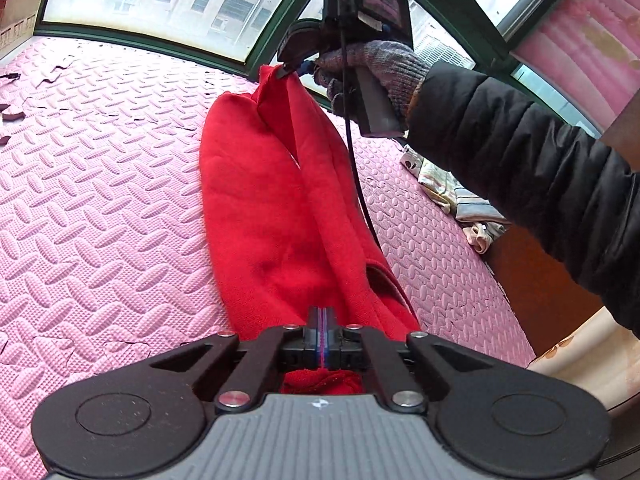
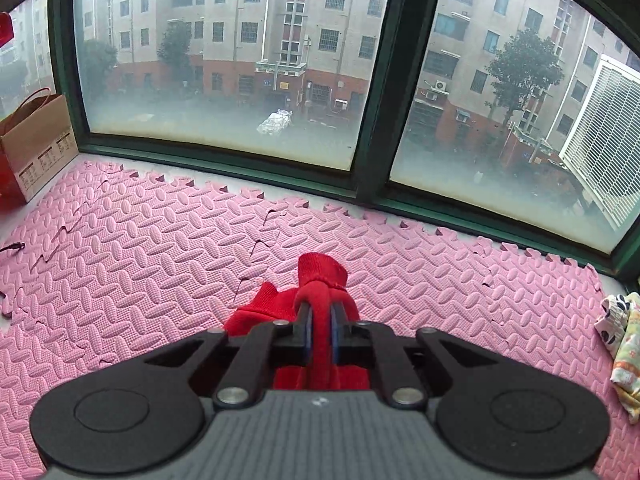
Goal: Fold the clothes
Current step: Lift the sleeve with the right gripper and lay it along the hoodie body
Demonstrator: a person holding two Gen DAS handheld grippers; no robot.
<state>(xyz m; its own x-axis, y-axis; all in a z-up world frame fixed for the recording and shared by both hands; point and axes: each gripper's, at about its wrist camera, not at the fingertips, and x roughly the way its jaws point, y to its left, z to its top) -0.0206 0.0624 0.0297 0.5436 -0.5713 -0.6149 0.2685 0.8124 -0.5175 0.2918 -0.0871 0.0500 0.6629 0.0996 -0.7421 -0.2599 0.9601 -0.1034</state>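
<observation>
A red knit garment (image 1: 272, 208) hangs stretched between my two grippers above the pink foam mat (image 1: 92, 184). My left gripper (image 1: 322, 320) is shut on its near end, with red cloth bunched under the jaws. My right gripper (image 1: 286, 72), held by a gloved hand, is shut on the far end and holds it up near the window. In the right wrist view the right gripper (image 2: 321, 312) pinches a thick fold of the red garment (image 2: 320, 276), which sticks out past the fingertips.
The pink foam mat (image 2: 160, 248) ends at a green-framed window (image 2: 376, 80). A cardboard box (image 2: 36, 140) stands at the far left. A pile of light patterned clothes (image 1: 452, 192) lies at the mat's right edge, also in the right wrist view (image 2: 624, 344). A brown wooden surface (image 1: 536, 288) borders the mat.
</observation>
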